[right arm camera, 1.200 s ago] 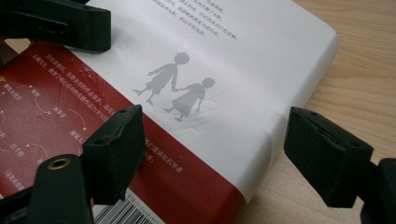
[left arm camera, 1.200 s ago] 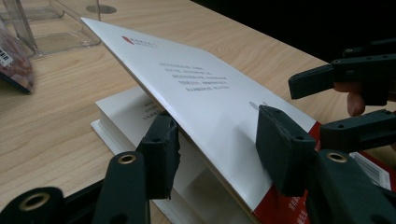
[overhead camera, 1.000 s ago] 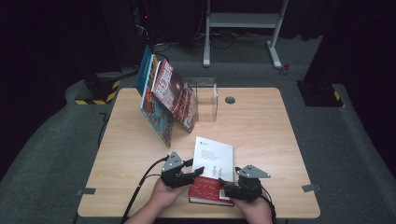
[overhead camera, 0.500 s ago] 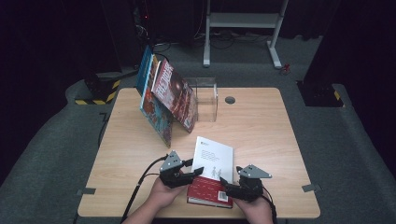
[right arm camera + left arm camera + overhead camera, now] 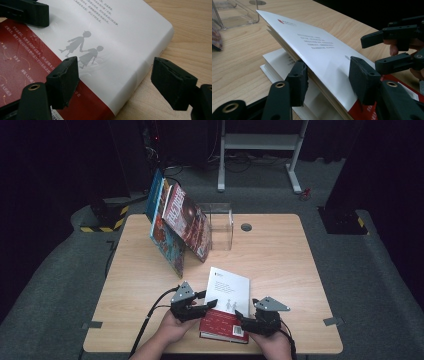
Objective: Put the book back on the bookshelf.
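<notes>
While the left gripper (image 5: 327,77) clamps the lifted cover of the book (image 5: 227,307) at the table's (image 5: 280,255) near edge, the right gripper (image 5: 115,82) stands open beside it; next, probably a firmer hold from the right.

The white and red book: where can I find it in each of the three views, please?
High view: the white and red book lies low in the middle, between the two grippers.
Left gripper view: it runs from upper left to lower right, cover lifted, between the jaws.
Right gripper view: it covers the left and middle.
Shared landmark: the two grey child figures on the cover, also in the high view.
</notes>
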`<state>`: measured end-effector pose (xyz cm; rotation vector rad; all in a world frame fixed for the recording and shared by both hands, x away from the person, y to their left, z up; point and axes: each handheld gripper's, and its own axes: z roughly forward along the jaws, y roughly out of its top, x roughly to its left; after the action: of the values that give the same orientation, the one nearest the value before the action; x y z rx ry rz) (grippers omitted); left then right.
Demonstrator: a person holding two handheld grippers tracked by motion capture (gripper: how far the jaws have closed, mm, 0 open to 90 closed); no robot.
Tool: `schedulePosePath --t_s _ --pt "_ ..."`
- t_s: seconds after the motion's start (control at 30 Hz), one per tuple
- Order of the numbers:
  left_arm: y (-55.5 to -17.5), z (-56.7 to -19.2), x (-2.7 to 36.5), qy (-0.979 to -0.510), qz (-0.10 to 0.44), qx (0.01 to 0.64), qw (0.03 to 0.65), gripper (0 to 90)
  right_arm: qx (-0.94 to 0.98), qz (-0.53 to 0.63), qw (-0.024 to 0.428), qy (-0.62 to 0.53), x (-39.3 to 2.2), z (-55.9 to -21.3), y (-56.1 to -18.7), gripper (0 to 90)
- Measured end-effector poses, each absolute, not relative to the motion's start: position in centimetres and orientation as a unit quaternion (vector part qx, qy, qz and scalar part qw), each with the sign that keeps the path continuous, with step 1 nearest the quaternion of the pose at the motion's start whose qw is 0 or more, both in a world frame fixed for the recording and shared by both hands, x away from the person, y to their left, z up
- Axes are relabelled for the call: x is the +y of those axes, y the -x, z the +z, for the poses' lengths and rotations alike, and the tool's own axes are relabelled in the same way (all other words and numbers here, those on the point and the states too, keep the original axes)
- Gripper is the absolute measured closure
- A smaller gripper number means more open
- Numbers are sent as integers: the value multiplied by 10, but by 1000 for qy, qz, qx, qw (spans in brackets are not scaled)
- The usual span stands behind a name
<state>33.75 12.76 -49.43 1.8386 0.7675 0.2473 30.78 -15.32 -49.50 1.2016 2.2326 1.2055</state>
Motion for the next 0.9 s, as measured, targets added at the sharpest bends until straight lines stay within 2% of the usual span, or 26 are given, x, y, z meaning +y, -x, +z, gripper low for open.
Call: schedulePosePath --t_s 0.9 --pt "-322 -481 123 -774 168 260 553 527 778 429 173 -424 -157 -493 -308 226"
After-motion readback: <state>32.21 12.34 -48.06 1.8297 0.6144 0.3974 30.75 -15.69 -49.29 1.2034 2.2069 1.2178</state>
